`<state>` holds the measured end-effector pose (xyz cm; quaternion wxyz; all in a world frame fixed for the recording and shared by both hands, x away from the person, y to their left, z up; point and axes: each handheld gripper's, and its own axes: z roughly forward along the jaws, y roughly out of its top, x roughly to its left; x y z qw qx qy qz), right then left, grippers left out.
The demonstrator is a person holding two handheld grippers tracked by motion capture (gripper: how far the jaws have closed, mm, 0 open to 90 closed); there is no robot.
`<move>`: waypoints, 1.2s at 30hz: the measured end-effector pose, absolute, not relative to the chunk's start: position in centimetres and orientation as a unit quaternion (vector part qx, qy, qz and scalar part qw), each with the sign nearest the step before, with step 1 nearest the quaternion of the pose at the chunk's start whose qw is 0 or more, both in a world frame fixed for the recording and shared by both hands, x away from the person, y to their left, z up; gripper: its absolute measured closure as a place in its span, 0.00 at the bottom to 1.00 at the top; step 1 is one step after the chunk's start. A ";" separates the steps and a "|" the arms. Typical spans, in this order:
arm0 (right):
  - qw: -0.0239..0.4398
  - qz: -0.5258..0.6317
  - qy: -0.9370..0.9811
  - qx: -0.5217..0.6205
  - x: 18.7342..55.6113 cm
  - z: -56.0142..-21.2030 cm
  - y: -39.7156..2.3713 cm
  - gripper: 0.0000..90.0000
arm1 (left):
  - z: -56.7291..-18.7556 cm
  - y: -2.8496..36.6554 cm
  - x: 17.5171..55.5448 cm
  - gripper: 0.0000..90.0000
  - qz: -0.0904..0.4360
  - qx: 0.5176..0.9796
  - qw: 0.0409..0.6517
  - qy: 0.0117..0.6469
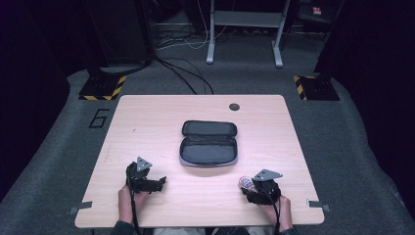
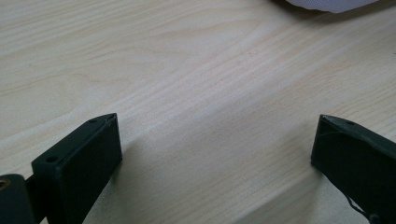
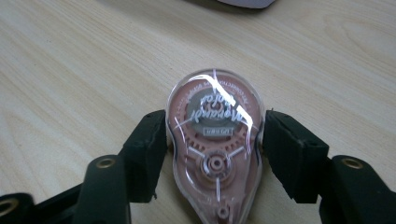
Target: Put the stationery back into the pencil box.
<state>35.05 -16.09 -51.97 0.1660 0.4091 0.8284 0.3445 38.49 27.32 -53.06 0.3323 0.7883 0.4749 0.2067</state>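
A pink correction-tape dispenser [image 3: 215, 140] in a clear shell lies flat on the wooden table, and my right gripper [image 3: 215, 140] is shut on its two sides. In the high view that dispenser [image 1: 245, 183] peeks out ahead of the right gripper [image 1: 254, 188] near the table's front right. An open dark zip case [image 1: 209, 143] lies at the table's middle, lid folded back. My left gripper [image 1: 159, 183] rests at the front left, pointing right; its jaws stand wide apart over bare wood in the left gripper view, where the gripper [image 2: 215, 140] is open and holds nothing.
The table [image 1: 147, 122] has a round cable hole [image 1: 234, 106] at its back edge. A pale edge of the case [image 2: 327, 4] shows at the top of the left gripper view. Floor cables and a desk frame lie beyond the table.
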 end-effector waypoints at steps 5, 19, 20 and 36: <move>0.164 0.345 0.827 0.413 34.9 -51.9 -16.4 0.54 | -53.1 27.3 38.5 0.02 0.207 0.788 0.332 0.475; 0.184 0.356 0.824 0.401 34.5 -52.1 -16.5 0.55 | -53.0 27.3 38.5 0.02 0.206 0.789 0.332 0.475; 0.185 0.357 0.822 0.404 34.4 -52.1 -16.4 0.55 | -53.1 27.3 38.5 0.02 0.207 0.788 0.333 0.475; 0.209 0.370 0.813 0.398 34.3 -50.5 -16.6 0.55 | -53.1 27.3 38.5 0.02 0.206 0.789 0.332 0.475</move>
